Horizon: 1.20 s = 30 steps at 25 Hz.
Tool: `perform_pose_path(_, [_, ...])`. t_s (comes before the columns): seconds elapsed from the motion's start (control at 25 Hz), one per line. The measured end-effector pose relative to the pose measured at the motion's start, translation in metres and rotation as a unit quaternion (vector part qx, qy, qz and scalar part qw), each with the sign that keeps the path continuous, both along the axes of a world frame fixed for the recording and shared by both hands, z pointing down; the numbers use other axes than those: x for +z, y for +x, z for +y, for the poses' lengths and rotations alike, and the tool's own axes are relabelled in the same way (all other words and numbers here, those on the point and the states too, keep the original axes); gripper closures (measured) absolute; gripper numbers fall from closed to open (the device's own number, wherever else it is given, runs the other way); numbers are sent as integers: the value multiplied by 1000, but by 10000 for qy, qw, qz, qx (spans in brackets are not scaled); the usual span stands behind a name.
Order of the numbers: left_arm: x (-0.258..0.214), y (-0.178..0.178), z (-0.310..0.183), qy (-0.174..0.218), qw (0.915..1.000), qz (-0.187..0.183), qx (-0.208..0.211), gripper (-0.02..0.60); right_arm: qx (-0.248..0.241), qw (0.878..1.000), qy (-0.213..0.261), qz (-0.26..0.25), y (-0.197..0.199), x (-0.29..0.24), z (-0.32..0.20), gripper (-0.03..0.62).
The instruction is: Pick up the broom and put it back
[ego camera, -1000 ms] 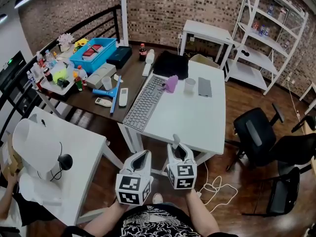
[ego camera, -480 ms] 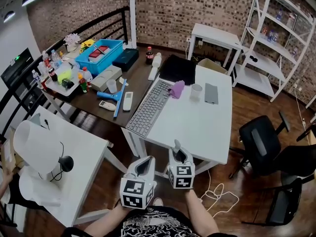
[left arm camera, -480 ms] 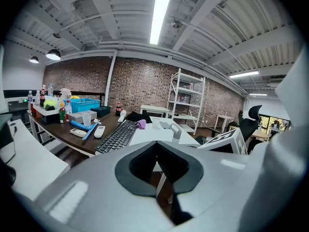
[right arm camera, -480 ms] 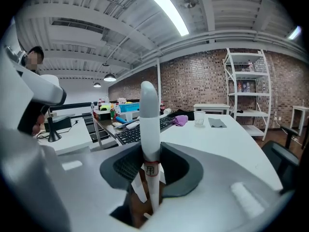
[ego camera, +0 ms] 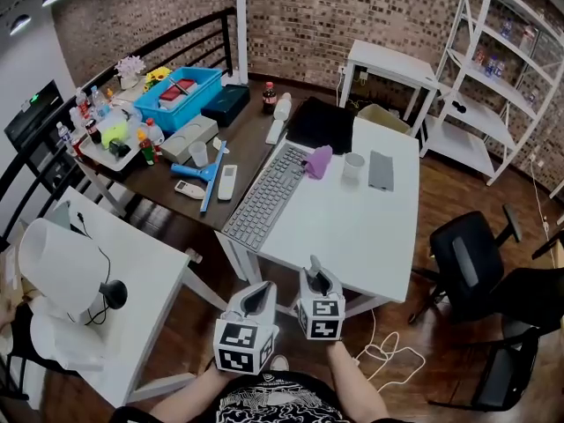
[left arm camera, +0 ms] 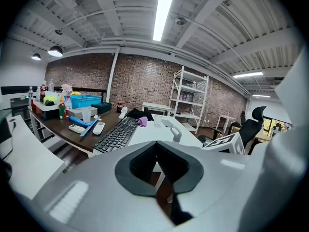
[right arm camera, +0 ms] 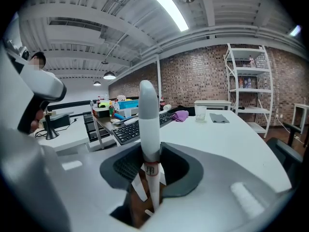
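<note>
Right hand-held gripper (ego camera: 318,282) pinching white broom handle (right arm camera: 149,115); handle upright between jaws, grey rounded tip above them, lower part running down out of sight. Left hand-held gripper (left arm camera: 157,151) pressed together, nothing between jaws. Both side by side just before near edge of white surface (ego camera: 352,227). Keyboard (ego camera: 264,196) on surface beyond.

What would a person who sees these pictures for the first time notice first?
A white broom handle with a grey tip stands upright, clamped in the right gripper, near the white table's front edge. Behind it, a black keyboard lies along that table's left edge, and a blue bin sits on the dark table beyond.
</note>
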<state>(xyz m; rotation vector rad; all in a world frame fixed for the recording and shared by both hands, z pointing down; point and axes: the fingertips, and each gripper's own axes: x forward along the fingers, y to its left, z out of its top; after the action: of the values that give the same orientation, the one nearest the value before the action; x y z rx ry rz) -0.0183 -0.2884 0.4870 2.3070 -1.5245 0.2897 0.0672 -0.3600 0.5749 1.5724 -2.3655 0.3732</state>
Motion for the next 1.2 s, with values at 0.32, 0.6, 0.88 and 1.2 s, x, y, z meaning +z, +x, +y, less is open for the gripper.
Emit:
perform_pose_path(0.32, [11,6,-7,-104,9999,12,-90,577,-122,9999,32,-13,4,4,-16,494])
perform_pose_path(0.6, [16,-1,-9,-171,9996,9,-216,577,-197,9998,61,-27,3,7,-24,496])
perform_pose_path(0.88, [21,-8,-11,-222,9993,-21,-297,577,-242,9997,18,-76,0,12,-29,458])
perform_pose_path(1.2, [18,-4,-12,-177,9996,7,-235,577,-281,9996,-25,-39,0,13,-26,431])
